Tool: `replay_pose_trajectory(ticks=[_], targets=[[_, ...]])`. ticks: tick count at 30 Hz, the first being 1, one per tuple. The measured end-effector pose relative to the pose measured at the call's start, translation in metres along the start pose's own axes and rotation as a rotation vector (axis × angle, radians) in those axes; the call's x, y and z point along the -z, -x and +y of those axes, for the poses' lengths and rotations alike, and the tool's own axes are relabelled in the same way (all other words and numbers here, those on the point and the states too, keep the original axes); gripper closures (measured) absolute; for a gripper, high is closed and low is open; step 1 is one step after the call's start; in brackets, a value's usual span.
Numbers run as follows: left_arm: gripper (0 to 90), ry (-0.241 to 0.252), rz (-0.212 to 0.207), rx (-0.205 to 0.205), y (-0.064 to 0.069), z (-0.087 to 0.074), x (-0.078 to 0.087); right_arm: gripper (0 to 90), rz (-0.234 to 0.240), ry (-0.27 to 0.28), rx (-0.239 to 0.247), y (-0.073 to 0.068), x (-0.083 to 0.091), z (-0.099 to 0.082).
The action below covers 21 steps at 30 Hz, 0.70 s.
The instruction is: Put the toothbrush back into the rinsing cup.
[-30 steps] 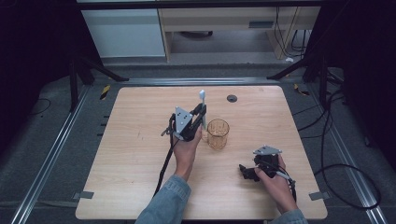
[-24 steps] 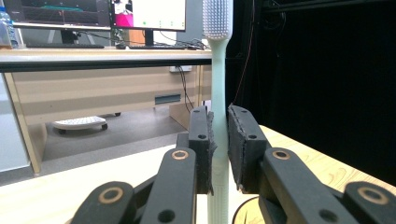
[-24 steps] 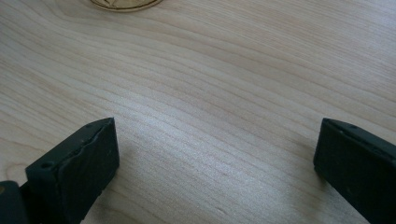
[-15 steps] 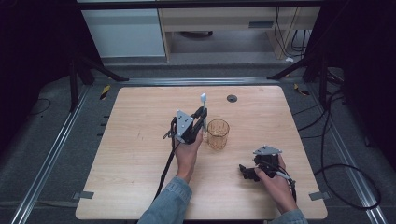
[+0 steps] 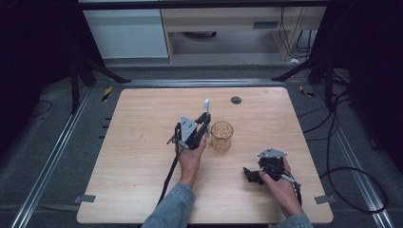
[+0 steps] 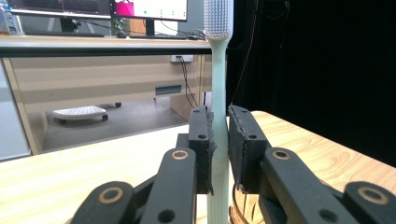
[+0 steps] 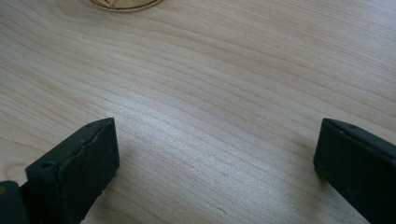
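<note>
A pale green toothbrush [image 5: 207, 108] with white bristles stands upright near the middle of the wooden table [image 5: 138, 118]. My left gripper [image 5: 205, 121] is shut on its handle. In the left gripper view the pads [image 6: 243, 140] press the handle of the toothbrush [image 6: 218, 70] from both sides, with the brush head well above the jaws. An amber glass cup [image 5: 222, 136] stands just right of that gripper, close to the brush. My right gripper [image 5: 249, 175] rests low on the table at the near right, open, with only bare wood between its jaws [image 7: 215, 154]. The base of the cup [image 7: 123, 3] peeks in at the top of the right gripper view.
A small black round grommet [image 5: 236, 99] sits in the table near its far edge. Cables [image 5: 342, 180] lie on the floor to the right of the table. A desk and cabinet [image 5: 214, 23] stand beyond the far edge.
The left gripper with the toothbrush has shifted slightly toward the near side, staying beside the cup. The right gripper has kept still.
</note>
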<state>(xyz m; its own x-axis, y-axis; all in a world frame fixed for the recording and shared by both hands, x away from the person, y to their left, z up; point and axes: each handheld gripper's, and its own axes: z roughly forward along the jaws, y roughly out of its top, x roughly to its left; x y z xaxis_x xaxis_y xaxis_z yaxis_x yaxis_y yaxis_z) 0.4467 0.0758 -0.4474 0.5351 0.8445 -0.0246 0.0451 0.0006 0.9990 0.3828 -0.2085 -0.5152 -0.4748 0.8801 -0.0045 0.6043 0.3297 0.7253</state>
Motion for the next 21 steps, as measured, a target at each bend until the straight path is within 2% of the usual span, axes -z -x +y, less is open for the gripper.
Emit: replay_pose_trajectory(ticks=[21], targets=[[79.1, -0.021, 0.005, -0.002, -0.001, -0.018, 0.001, 0.5, 0.000, 0.000, -0.003, 0.000, 0.000, 0.000]])
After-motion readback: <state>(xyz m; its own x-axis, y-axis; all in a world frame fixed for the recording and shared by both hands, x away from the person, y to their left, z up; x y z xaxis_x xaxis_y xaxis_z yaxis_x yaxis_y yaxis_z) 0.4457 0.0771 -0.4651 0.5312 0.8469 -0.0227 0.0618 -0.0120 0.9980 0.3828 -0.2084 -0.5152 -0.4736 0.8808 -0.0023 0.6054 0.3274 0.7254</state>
